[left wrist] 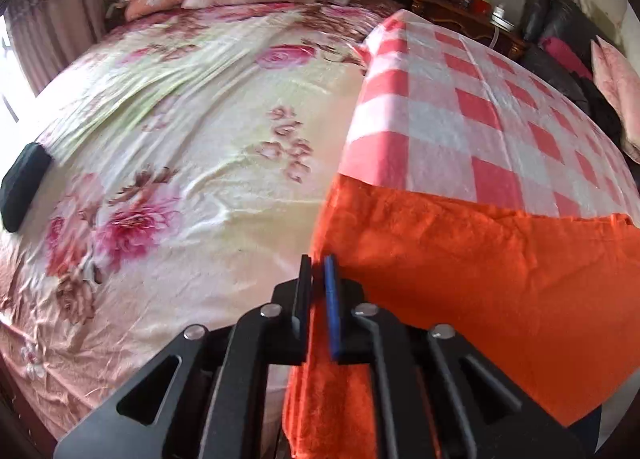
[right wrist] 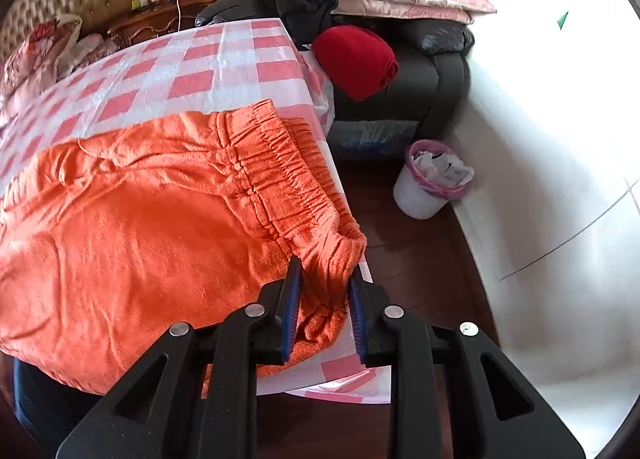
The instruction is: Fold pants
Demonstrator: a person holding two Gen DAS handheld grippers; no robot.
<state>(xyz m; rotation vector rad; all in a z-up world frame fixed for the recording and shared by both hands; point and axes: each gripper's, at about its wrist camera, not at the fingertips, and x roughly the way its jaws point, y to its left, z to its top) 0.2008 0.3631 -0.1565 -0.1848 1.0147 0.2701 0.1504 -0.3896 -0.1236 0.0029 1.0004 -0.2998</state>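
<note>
Left claw point(left wrist: 319, 271) nearly closed, pinching a fold of the orange pants point(left wrist: 460, 259) at their left edge; fabric hangs down between the pads. Right claw point(right wrist: 325, 273) part-open but clamped on the bunched elastic waistband point(right wrist: 276, 171), pads pressing the gathered cloth at the near corner. Pants lie spread ahead of both claws on the table, over a pink-and-white checked cloth point(right wrist: 192, 71). Floral bed point(left wrist: 180, 131) left of the left claw. White bin point(right wrist: 428, 187) on the floor right of the right claw.
</note>
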